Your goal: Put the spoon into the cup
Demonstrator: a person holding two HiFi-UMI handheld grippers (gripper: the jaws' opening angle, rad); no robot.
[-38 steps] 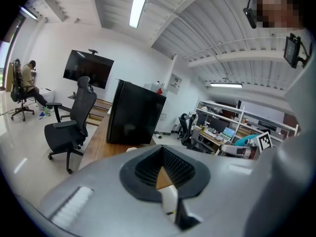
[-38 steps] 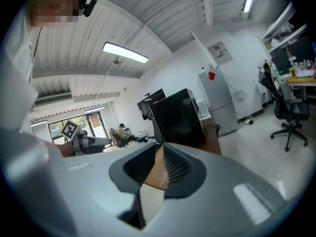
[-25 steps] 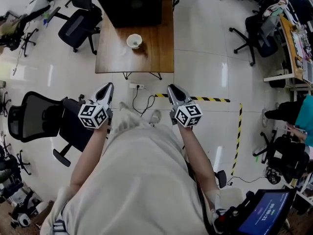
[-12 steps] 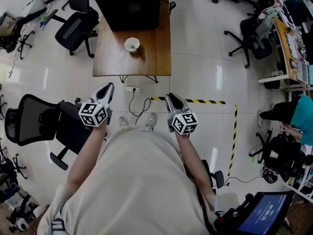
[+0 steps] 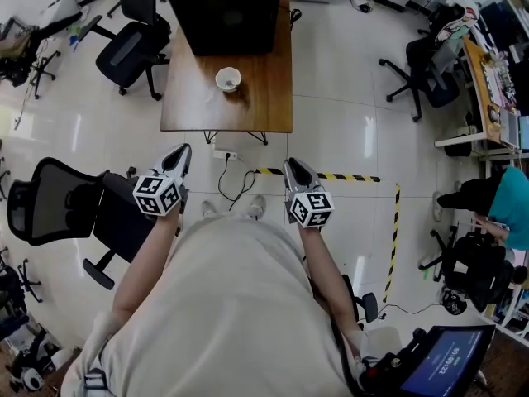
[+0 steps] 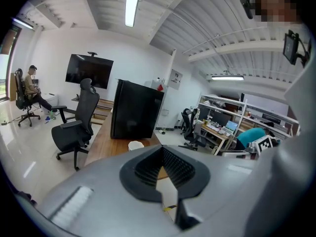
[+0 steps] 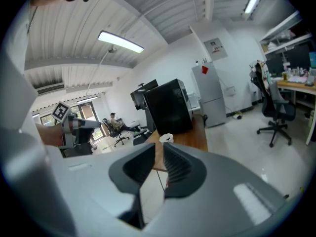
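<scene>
The blue screen (image 5: 450,358) by the person's right elbow carried pale digits too small to read. Both forearms reached forward over the tiled floor. The left gripper (image 5: 182,150) had its jaw tips pressed together with nothing in them. The right gripper (image 5: 294,165) showed a thin slit between its jaws, also with nothing in it. Each marker cube bore black-and-white squares, no letters. Beyond the tips lay a white power strip (image 5: 225,153) and yellow-black floor tape (image 5: 347,177). Farther off stood the wooden table (image 5: 264,98). The white cup (image 5: 228,79) sat upright near its middle, slightly toward the left edge, just before the black case (image 5: 223,11) at the far edge. Whether a spoon was in the cup was too small to tell.
</scene>
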